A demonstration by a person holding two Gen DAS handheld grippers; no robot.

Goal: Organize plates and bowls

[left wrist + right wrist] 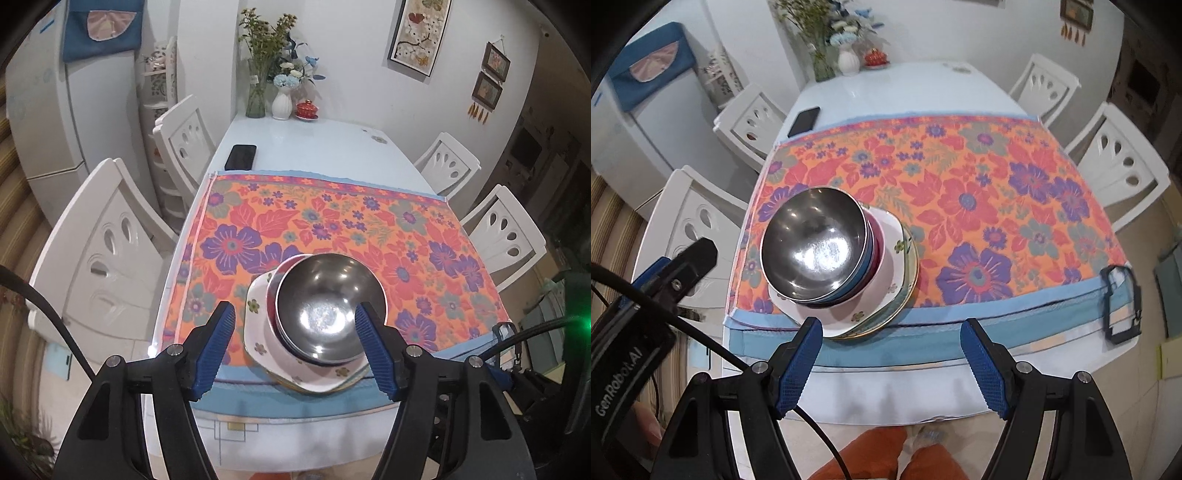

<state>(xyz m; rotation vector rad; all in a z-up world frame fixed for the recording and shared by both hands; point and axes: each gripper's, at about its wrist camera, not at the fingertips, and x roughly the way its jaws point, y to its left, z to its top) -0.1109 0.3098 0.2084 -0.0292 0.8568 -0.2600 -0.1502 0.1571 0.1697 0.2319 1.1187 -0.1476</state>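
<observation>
A steel bowl (325, 306) sits on top of nested bowls, blue and dark red, stacked on white flowered plates (258, 332) near the front edge of the floral cloth (369, 229). My left gripper (297, 315) is open and empty, held above and just in front of the stack, its fingers on either side of it in the view. In the right wrist view the same steel bowl (814, 243) tops the plates (890, 258). My right gripper (892, 326) is open and empty, right of the stack at the table's front edge. The left gripper's body (679, 273) shows at the left.
A black phone (241, 157) lies on the bare white table (314, 147) behind the cloth. Vases with flowers (282, 99) and a red lidded cup (306, 109) stand at the far end. White chairs (110, 266) flank both sides. A black clip (1121, 302) holds the cloth's right front corner.
</observation>
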